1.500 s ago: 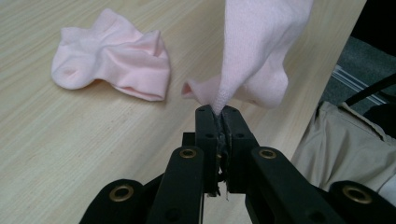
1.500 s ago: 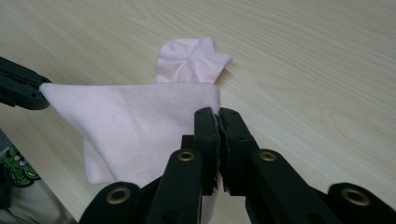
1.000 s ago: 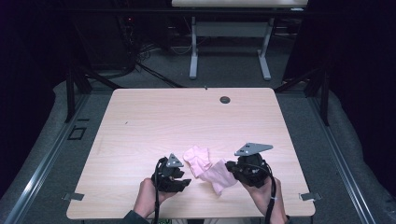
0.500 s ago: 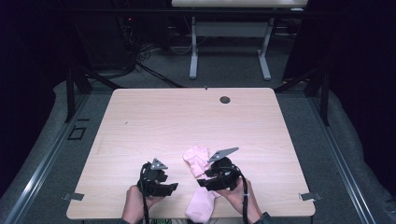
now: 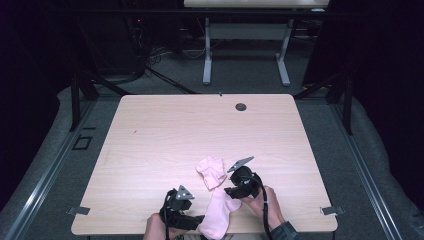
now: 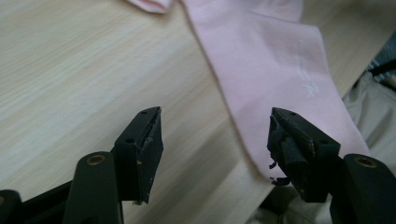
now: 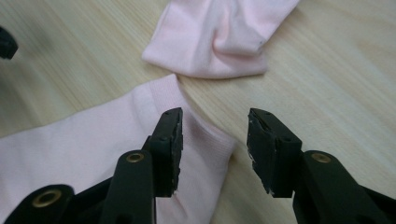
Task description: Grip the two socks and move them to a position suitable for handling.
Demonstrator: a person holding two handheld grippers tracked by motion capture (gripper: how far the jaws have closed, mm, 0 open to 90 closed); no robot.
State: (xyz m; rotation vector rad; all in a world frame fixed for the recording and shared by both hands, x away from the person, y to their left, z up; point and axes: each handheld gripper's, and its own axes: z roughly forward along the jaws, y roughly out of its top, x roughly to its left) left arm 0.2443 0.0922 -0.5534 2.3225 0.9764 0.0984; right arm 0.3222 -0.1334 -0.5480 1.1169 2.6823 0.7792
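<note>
A second ago both socks lay bunched together between the two tools; now the long sock (image 5: 218,212) lies stretched flat toward the near edge of the table (image 5: 150,130), its toe end reaching over that edge, while the small folded sock (image 5: 211,171) sits just beyond it, the two almost touching; both hands have drawn nearer the person's side and lower. The left hand-held gripper (image 5: 192,220) has just been opening; its jaws stand moderately wide over bare wood with nothing pressed between them, the long sock (image 6: 280,79) running past the right-hand jaw. The right hand-held gripper (image 5: 231,191) sprang open and has just been narrowing a little; its jaws stand apart over the cuff corner of the long sock (image 7: 93,144), pads not pressing on it. The far and left parts of the table lie bare, with a small dark round fitting (image 5: 241,106) near the far edge; the near edge is close under both hands. The left gripper view shows faint white lettering on the long sock and cloth of the person's clothing below the table edge; the right gripper view shows the ribbed cuff and the creases of the folded sock (image 7: 219,37).
</note>
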